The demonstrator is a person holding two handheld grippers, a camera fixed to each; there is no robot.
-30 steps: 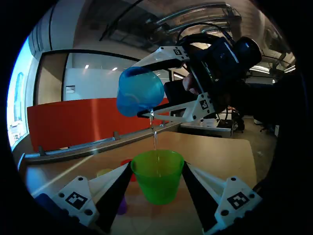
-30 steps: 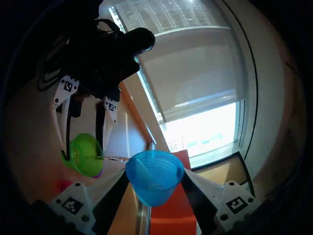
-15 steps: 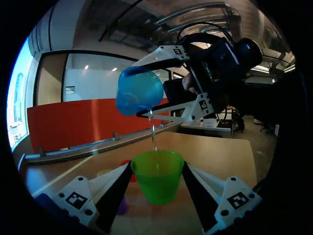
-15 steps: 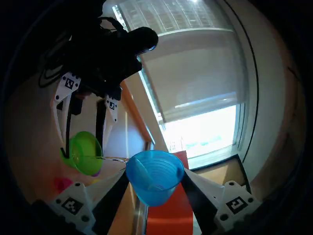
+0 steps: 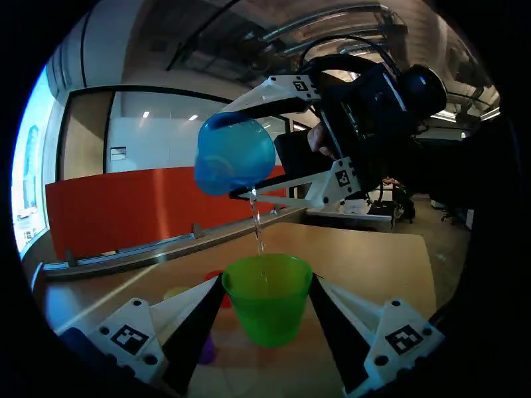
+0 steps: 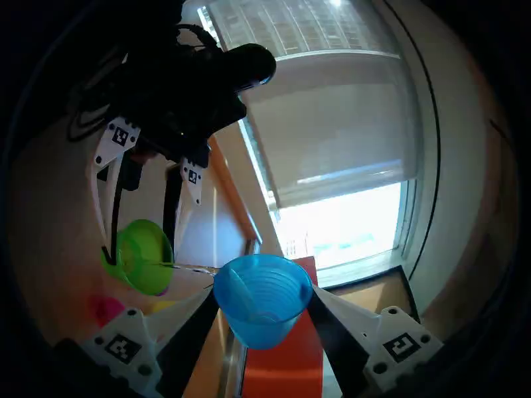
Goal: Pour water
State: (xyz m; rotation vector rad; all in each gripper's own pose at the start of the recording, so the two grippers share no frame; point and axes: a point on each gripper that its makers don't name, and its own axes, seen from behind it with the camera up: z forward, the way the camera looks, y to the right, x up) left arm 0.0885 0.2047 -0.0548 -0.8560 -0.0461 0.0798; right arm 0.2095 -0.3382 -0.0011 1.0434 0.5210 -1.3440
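In the left gripper view my left gripper (image 5: pixel 267 312) is shut on a green cup (image 5: pixel 267 305), held upright above the wooden table (image 5: pixel 372 259). Higher up, the right gripper (image 5: pixel 245 156) holds a blue cup (image 5: pixel 233 154) tipped over, and a thin stream of water (image 5: pixel 256 225) falls from its rim into the green cup. In the right gripper view my right gripper (image 6: pixel 263 312) is shut on the blue cup (image 6: pixel 263 298). The left gripper (image 6: pixel 136 249) with the green cup (image 6: pixel 141 257) appears at the left there, rolled sideways.
A red cup (image 5: pixel 214 275), a yellow cup (image 5: pixel 176 291) and a purple one (image 5: pixel 207 348) stand on the table behind and beside my left fingers. An orange partition (image 5: pixel 133 205) runs along the table's far edge. A bright window with a blind (image 6: pixel 338 152) takes up the right gripper view.
The blue cup has tipped slightly further and shifted a little left. Water keeps streaming into the green cup, which has stayed put.
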